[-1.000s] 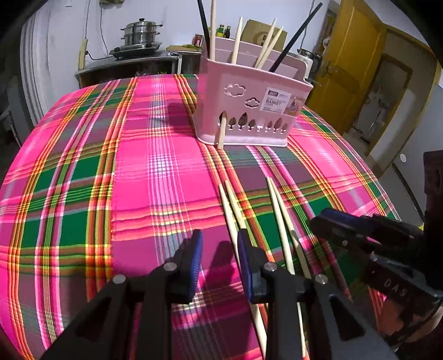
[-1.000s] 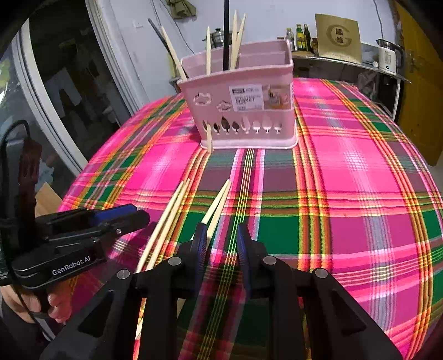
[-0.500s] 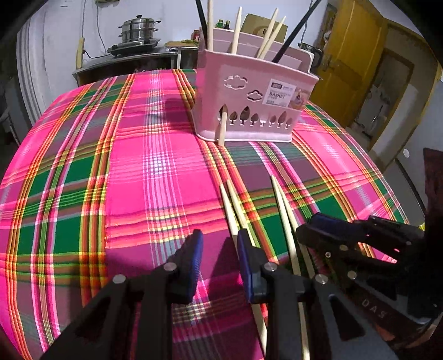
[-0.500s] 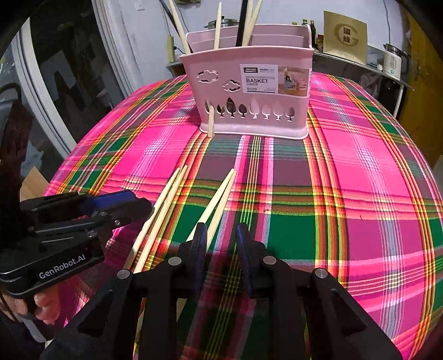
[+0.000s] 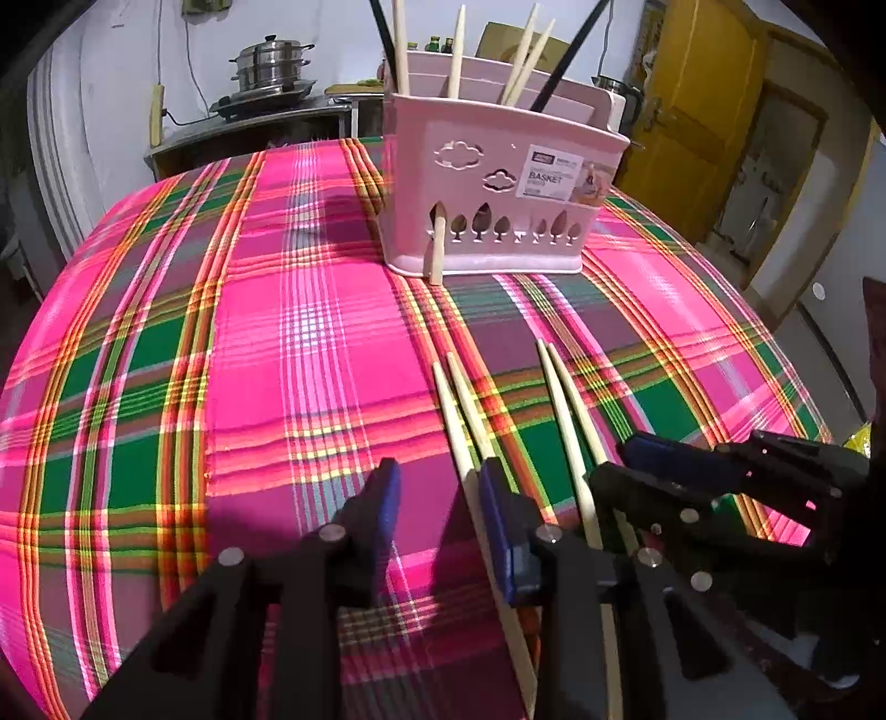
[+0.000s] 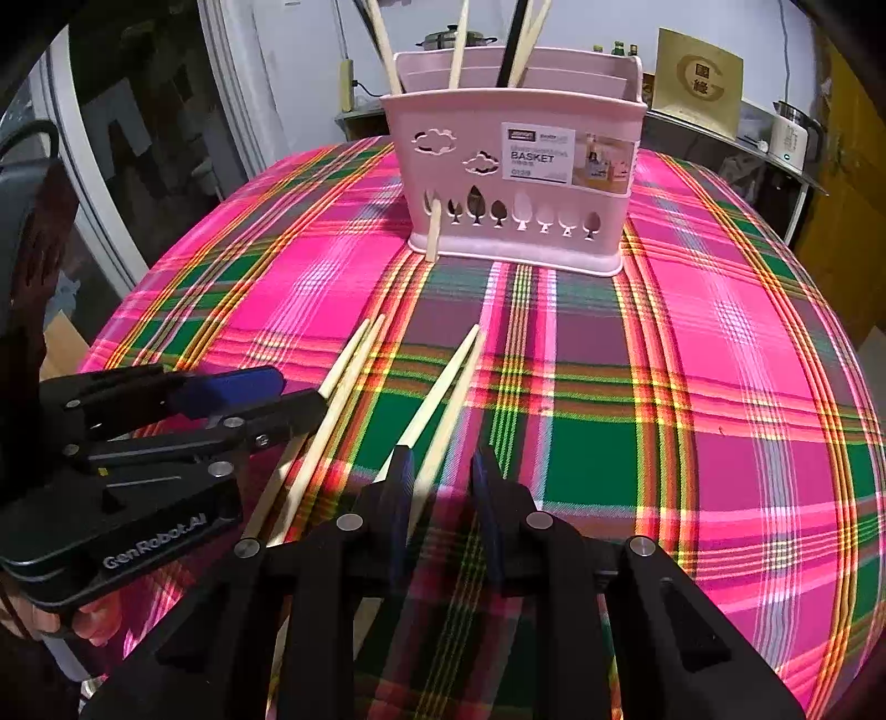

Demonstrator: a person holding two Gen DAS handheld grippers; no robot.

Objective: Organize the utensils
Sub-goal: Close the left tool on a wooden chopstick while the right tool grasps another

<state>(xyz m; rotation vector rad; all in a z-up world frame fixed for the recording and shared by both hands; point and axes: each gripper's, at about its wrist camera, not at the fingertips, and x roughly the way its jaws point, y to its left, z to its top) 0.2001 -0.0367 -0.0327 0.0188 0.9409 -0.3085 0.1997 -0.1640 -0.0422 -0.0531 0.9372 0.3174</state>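
several chopsticks already stand in the pink basket (image 5: 498, 194), but 2 pairs (image 5: 462, 410) (image 6: 448, 382) lie loose on the desk (image 5: 277, 332), both grippers (image 5: 440, 498) (image 6: 440, 487) empty, the left's fingers just widened.

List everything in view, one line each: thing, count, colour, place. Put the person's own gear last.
Tablecloth: one, pink and green plaid, covering the table.
Basket: one, pale pink, standing at the far middle of the table.
Chopsticks in basket: several pale wooden and two black, upright or leaning.
Stray chopstick: one, pale, poking out through a cutout at the basket's front.
Chopsticks on cloth: four, pale, lying in two pairs near the grippers.
Steamer pot: one, metal, on the counter behind.
Kettle: one, white, on the shelf at right.
Door: yellow, far right.
Left gripper: black, blue fingers, open over the cloth.
Right gripper: black, blue fingers, open, a chopstick between them.
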